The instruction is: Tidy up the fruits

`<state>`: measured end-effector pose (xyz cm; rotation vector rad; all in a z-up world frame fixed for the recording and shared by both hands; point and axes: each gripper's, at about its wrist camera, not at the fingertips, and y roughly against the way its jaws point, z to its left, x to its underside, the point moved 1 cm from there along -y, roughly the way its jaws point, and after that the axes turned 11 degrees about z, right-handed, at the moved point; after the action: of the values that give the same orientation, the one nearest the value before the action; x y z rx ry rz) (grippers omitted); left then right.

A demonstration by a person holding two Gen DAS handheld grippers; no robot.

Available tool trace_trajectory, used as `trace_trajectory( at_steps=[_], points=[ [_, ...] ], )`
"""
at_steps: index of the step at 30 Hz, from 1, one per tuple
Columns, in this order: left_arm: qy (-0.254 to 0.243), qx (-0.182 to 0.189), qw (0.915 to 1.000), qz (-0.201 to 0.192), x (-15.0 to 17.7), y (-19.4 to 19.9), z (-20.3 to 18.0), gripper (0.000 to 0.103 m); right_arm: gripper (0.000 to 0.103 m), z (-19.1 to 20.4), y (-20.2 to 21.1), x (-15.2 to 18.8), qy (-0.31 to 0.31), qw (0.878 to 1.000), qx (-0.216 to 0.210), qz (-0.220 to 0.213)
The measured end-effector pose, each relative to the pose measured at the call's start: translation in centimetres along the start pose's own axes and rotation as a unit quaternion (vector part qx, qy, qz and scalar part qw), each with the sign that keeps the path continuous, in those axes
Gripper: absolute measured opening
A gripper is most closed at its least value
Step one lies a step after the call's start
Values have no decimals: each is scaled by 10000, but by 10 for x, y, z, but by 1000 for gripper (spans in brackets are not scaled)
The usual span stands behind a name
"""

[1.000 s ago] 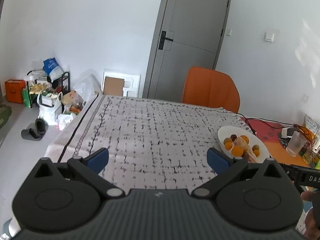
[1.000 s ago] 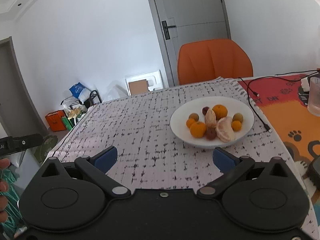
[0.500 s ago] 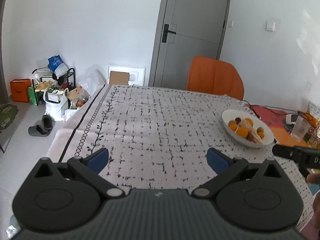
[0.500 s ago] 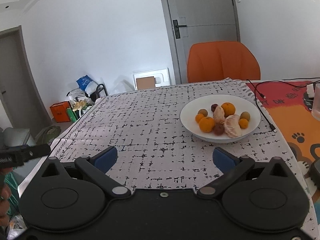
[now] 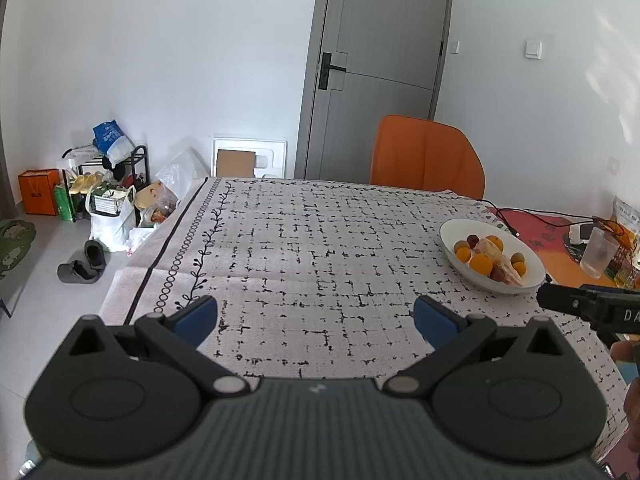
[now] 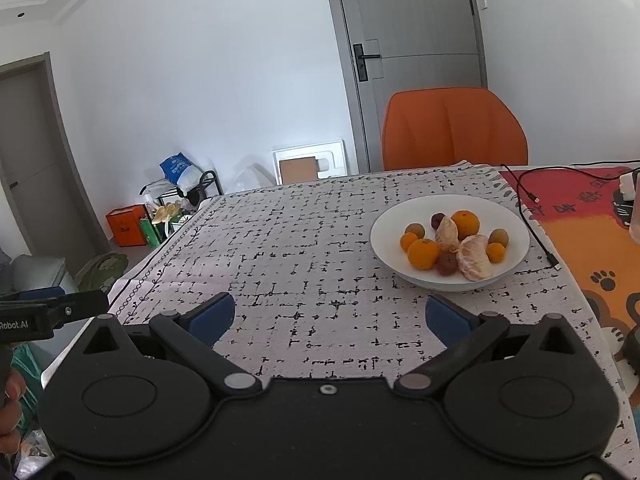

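- We held the left gripper [image 5: 316, 316] above the near edge of the table, its blue-tipped fingers spread wide with only the tablecloth [image 5: 320, 248] showing between them.
- Our right gripper [image 6: 330, 318] was likewise spread wide, holding nothing, above the same cloth.
- The fruits sat in a white bowl [image 6: 384, 236] on the right part of the cloth, ahead of the right gripper and well apart from both tools.
- In the bowl we saw a large orange [image 6: 465, 224] at the back and another orange [image 6: 423, 254] at the front left.
- Peeled citrus segments [image 6: 475, 258] lay in the middle, touching the oranges.
- Two small greenish fruits [image 6: 415, 230] and two dark reddish ones [image 6: 446, 264] were there too; we could not tell what kind they were.
- From the left wrist view the bowl [image 5: 452, 236] was far to the right, with the tip of the right gripper [image 5: 560, 304] poking in at the right edge.
- A black cable [image 6: 536, 224] ran along the bowl's right side over a colourful mat [image 6: 592, 248].
- An orange chair [image 6: 454, 132] stood behind the table, with a grey door [image 6: 412, 40] beyond it.
- Bags and a small rack [image 5: 104, 184] cluttered the floor at the left.
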<state>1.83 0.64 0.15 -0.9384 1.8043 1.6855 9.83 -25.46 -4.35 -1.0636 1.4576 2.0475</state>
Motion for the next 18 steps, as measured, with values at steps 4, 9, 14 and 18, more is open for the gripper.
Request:
trace_trajectory(
  at_steps=[4,9,14,18],
  points=[
    [-15,15,10000,29,0,-1,-1,103,103,2,0,0,14,10000,-14,-2],
    [-34,31,10000,41,0,-1,-2,103,103,0,0,0,-12,10000,-9,-12],
    [-21,0,10000,27,1,0,-1,103,103,0,0,0,-18,10000,-17,-14],
    [-28,-24,10000,10,1,1,-1,103,103,0,0,0,-20,10000,-19,-9]
  ],
)
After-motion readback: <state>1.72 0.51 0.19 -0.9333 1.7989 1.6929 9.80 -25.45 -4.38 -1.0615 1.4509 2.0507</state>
